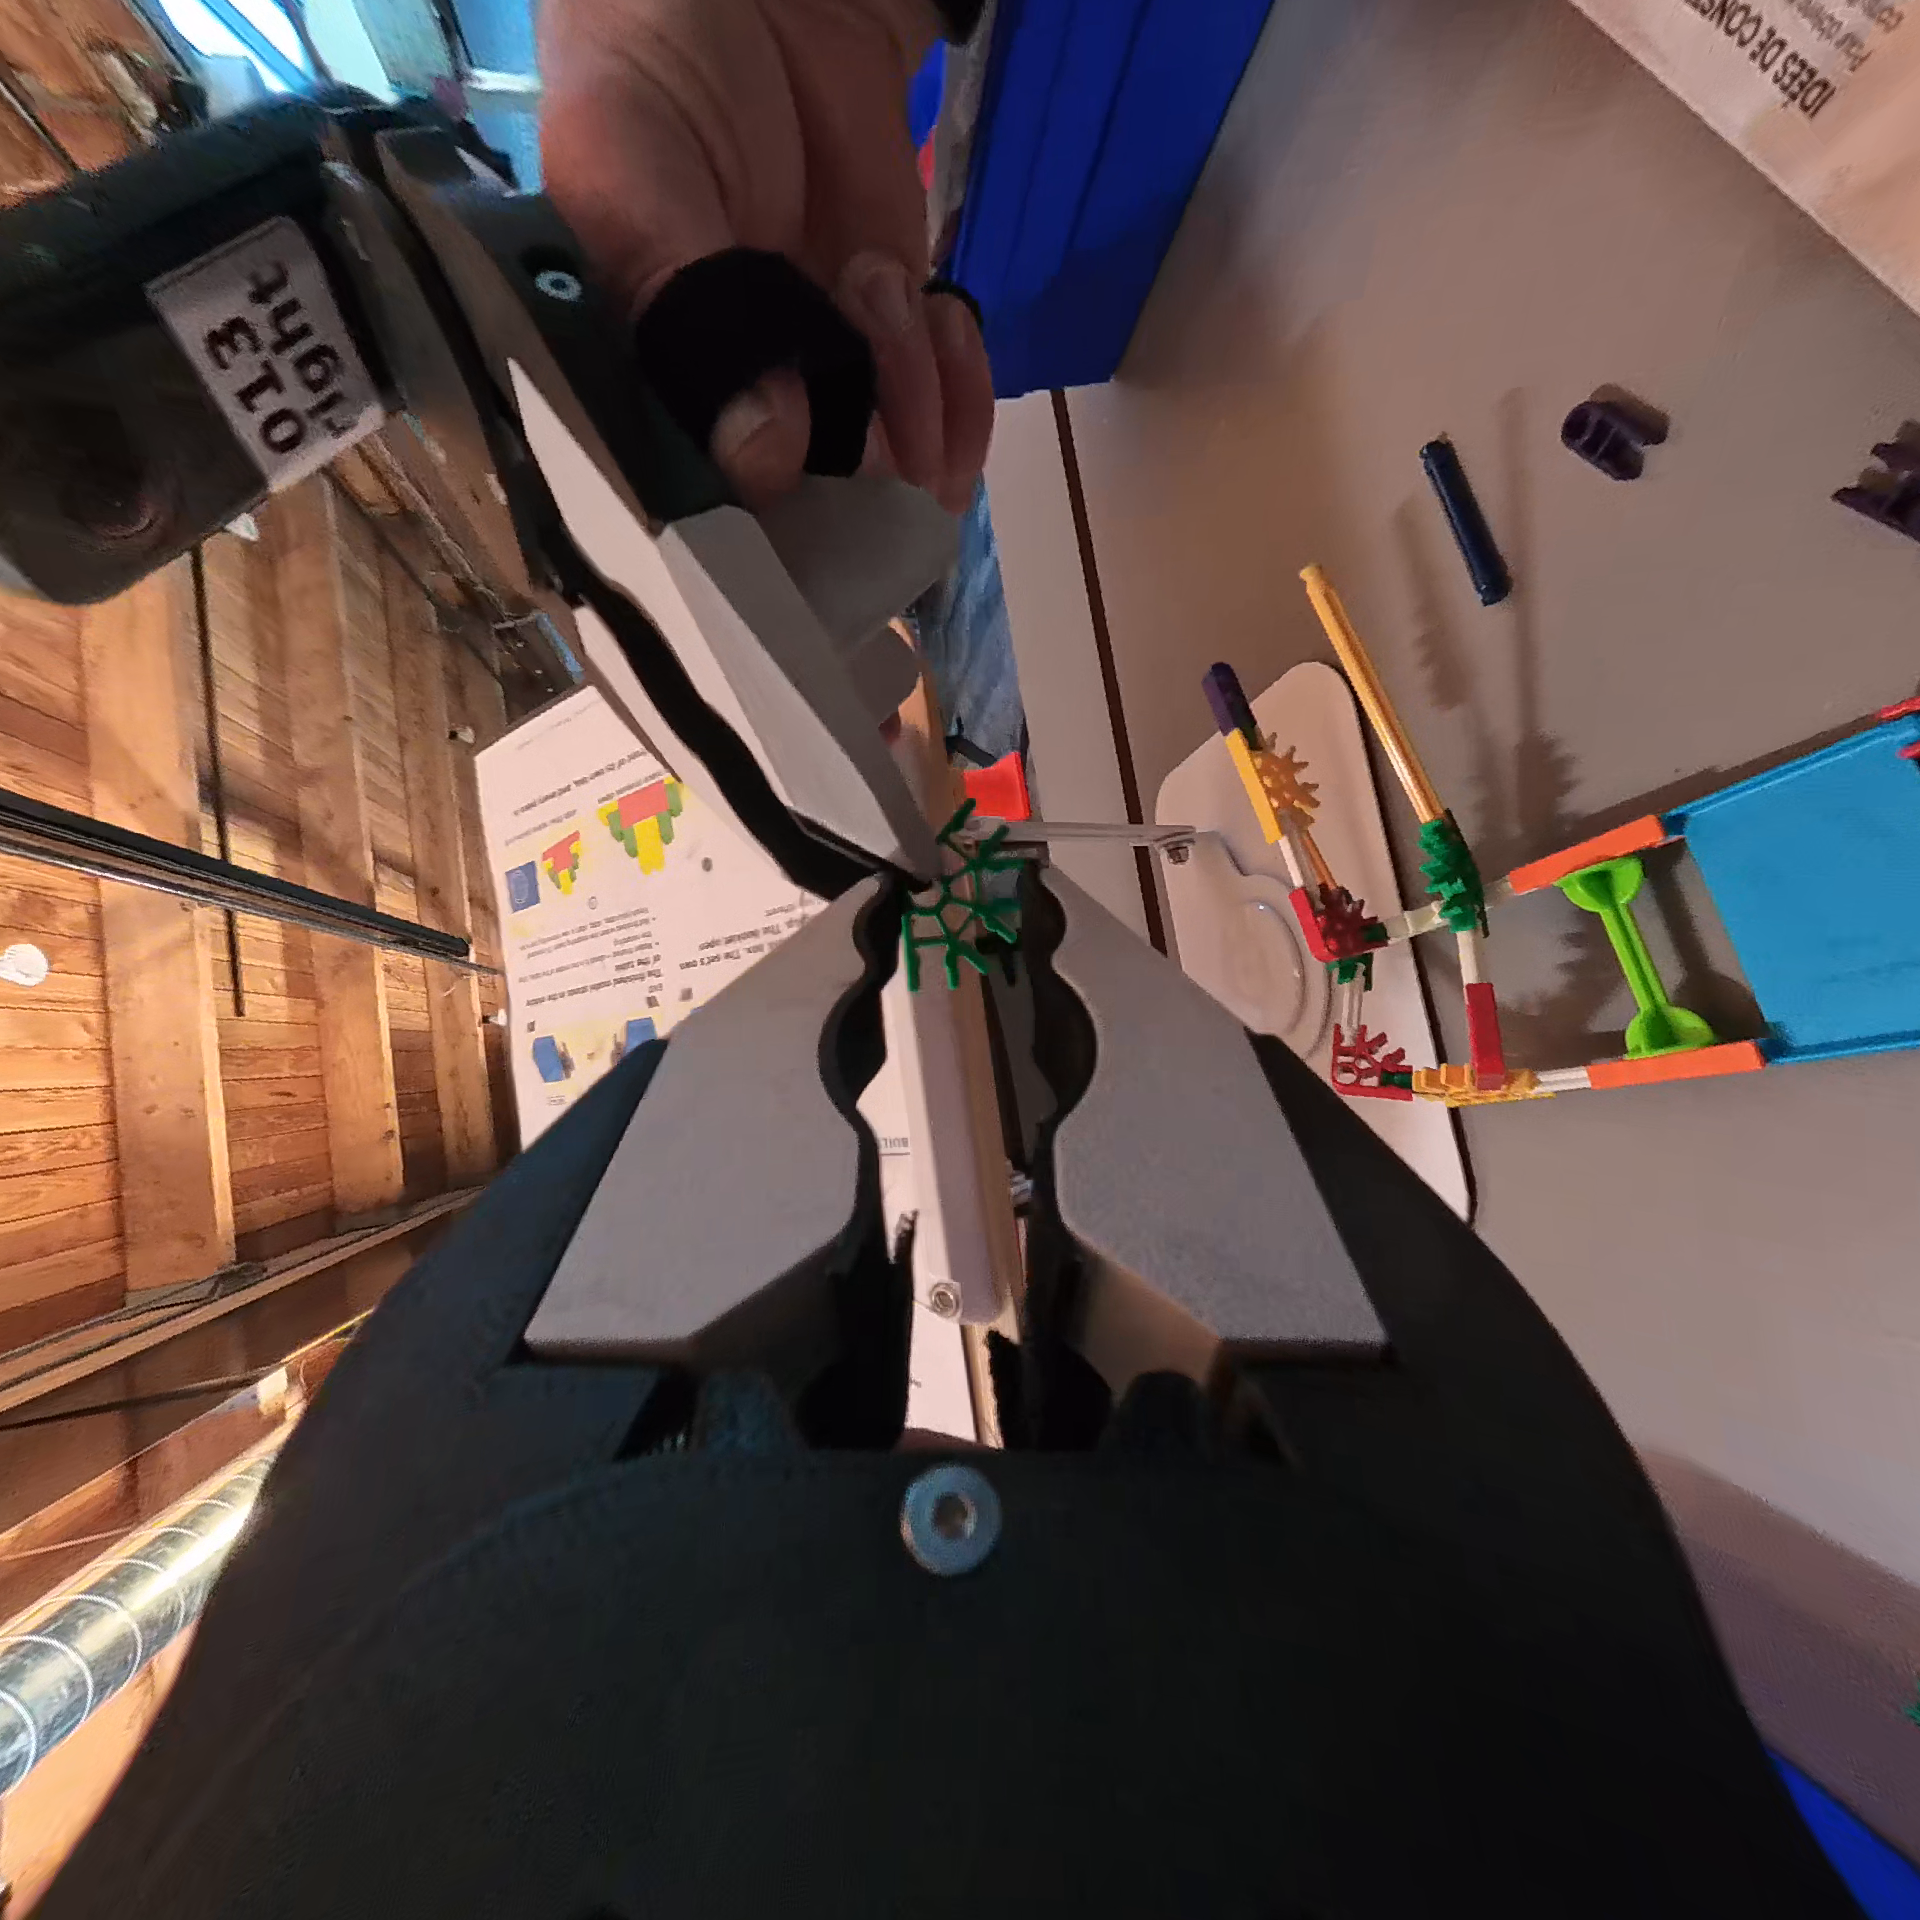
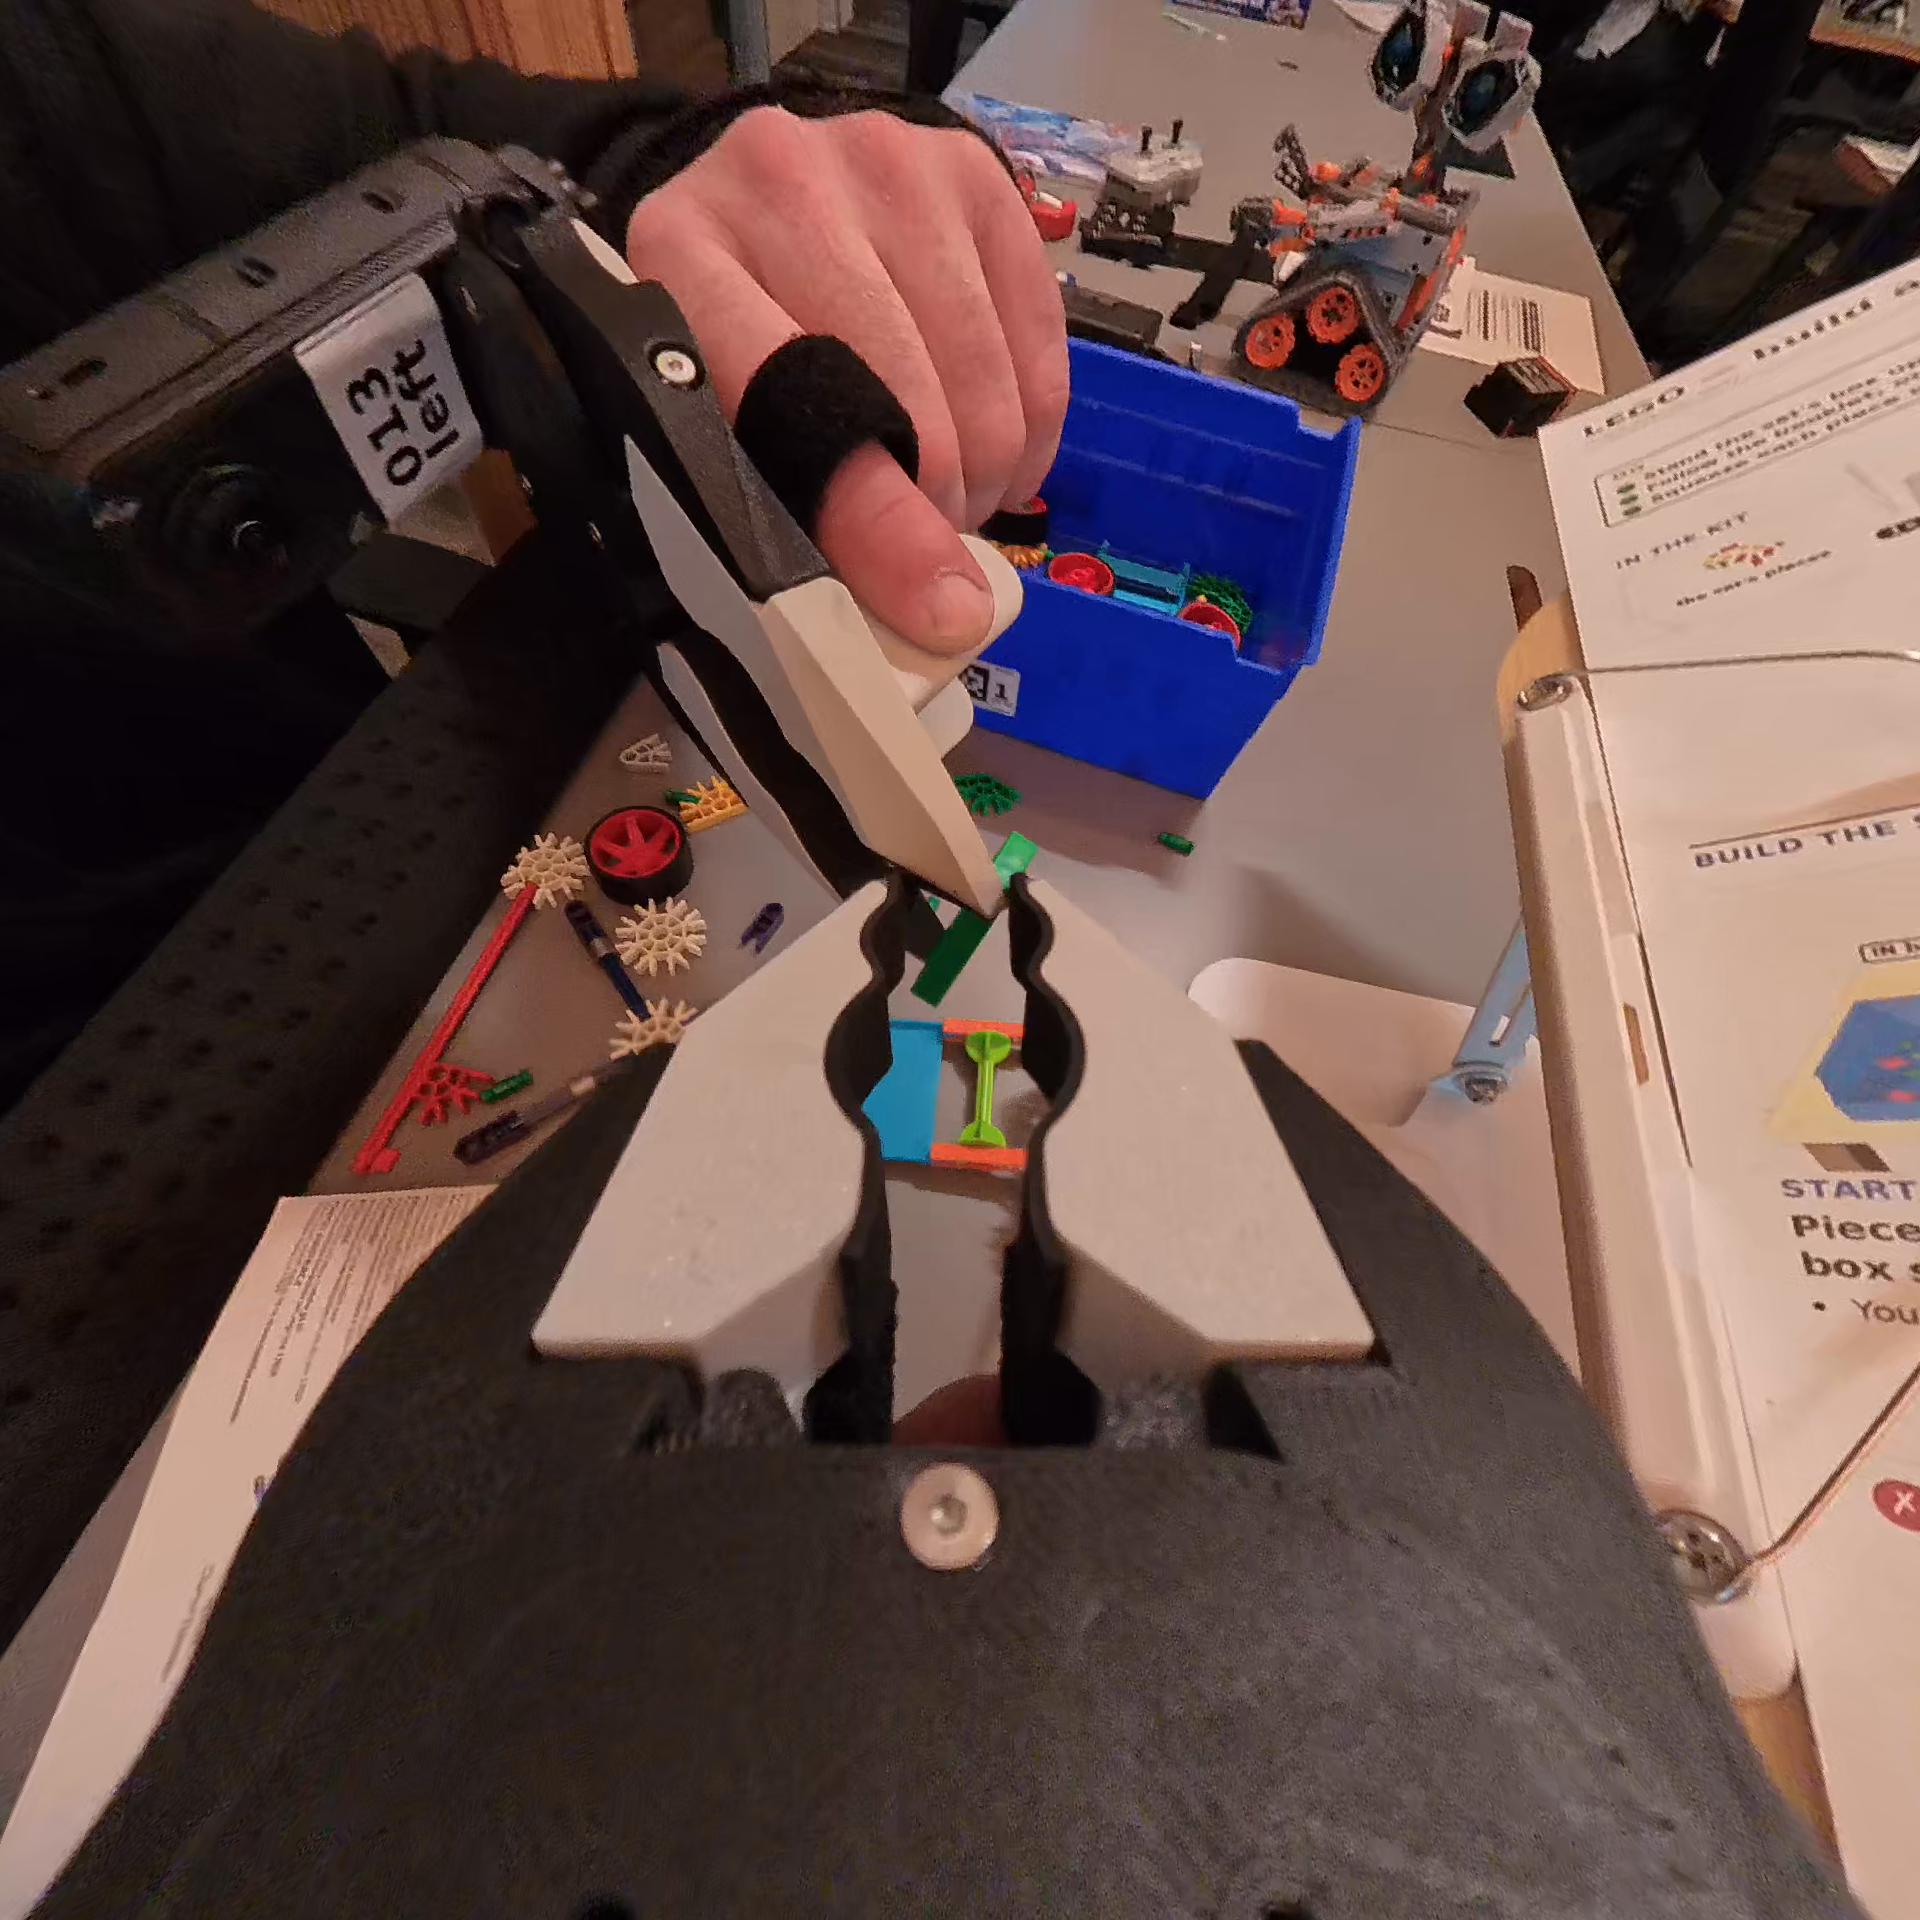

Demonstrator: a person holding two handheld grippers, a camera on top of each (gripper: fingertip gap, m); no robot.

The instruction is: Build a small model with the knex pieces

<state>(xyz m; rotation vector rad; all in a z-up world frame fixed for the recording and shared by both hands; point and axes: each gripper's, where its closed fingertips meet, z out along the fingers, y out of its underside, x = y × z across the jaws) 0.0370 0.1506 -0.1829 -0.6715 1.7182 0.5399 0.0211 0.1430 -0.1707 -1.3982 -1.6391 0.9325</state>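
Note:
My left gripper (image 1: 961, 883) is shut on a green snowflake connector (image 1: 951, 920), pinched by its edges between the two tips and held in the air. My right gripper (image 2: 954, 883) stands open, tips apart on either side of the same connector (image 2: 951, 961), which shows edge-on and slanted there. Each gripper's tip meets the other's at the connector: the right one (image 1: 914, 868) comes in from the upper left, as does the left one (image 2: 977, 896). A hand with a black finger strap holds each. A model (image 1: 1662, 935) of rods, blue panel and lime spool lies on the table below.
A blue bin (image 2: 1164, 644) of parts stands behind. Loose pieces lie at the left: a red wheel (image 2: 636, 854), white connectors, a red rod (image 2: 447, 1029). A white stand with instruction sheets (image 2: 1714, 935) is at the right. A tracked robot model (image 2: 1340, 281) sits far back. My two grippers' fingertips are within a few centimetres of each other.

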